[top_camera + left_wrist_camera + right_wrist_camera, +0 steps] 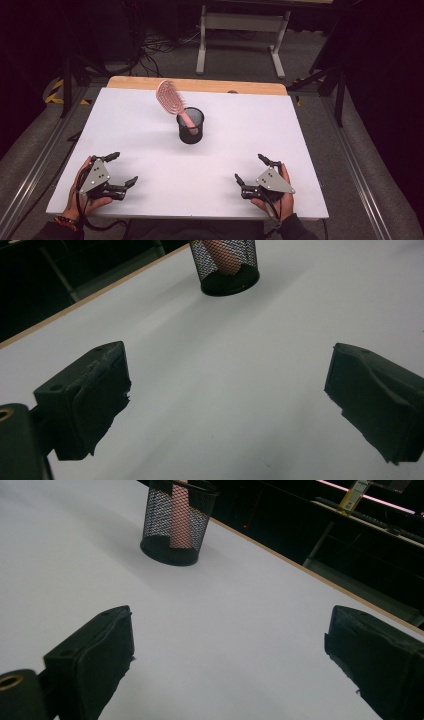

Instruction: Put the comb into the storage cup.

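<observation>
On the white bench (150, 130), high view: pink hairbrush (169, 98) stands handle-down in the black mesh cup (191, 126), head leaning left over the rim. Left tongs (118, 170) and right tongs (249, 168) rest near the front edge, well apart from the cup, both spread wide, holding nothing.

Left gripper view: cup (227, 267) ahead, handle visible through the mesh.

Right gripper view: cup (177, 522) ahead-left, handle (180, 517) upright inside.

Suggest: one tongs braces the cup rim, other grips the brush neck just below the head, lifts straight up so the cup doesn't tip.
</observation>
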### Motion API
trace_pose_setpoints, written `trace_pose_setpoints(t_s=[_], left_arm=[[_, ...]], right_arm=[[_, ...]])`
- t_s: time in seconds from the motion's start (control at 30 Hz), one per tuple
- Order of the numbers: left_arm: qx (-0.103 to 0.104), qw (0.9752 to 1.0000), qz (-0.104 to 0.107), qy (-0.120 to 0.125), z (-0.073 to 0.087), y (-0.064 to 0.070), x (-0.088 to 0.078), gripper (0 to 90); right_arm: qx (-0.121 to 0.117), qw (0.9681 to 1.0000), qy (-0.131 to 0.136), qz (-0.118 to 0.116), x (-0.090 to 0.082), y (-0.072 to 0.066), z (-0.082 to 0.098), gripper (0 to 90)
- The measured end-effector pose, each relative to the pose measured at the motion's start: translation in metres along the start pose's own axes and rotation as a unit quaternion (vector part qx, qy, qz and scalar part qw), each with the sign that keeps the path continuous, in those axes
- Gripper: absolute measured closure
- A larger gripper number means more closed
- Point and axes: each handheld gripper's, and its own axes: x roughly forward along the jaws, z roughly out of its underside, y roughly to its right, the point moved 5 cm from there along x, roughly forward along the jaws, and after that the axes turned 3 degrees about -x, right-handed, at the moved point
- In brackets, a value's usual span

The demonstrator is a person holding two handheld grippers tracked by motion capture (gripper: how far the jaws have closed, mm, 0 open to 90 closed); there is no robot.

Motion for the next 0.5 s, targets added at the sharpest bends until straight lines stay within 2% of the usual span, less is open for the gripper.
trace_pose_setpoints(t_s=[0.13,0.33,0.37,0.43,0.5], left_arm=[[0.000,1.0000,-0.001,0.001,-0.0014,0.0002,0.0001,5.3],[-0.034,0.9993,0.004,0.016,-0.0029,-0.0053,-0.0003,5.6],[-0.035,0.9992,0.008,0.017,-0.0027,-0.0049,-0.0001,5.9],[-0.021,0.9997,0.010,0.011,-0.0022,-0.0025,0.0002,5.6],[-0.019,0.9996,0.015,0.012,-0.0022,-0.0015,-0.0010,5.6]], right_arm=[[-0.001,1.0000,0.002,-0.001,-0.0005,-0.0004,-0.0008,6.0],[0.011,0.9999,-0.001,-0.002,0.0005,0.0025,0.0012,6.1],[0.018,0.9998,-0.001,0.000,0.0006,0.0041,0.0010,6.1],[0.012,0.9999,-0.001,0.004,0.0002,0.0047,0.0005,6.2],[0.016,0.9999,-0.002,0.004,-0.0005,0.0050,0.0000,6.7]])
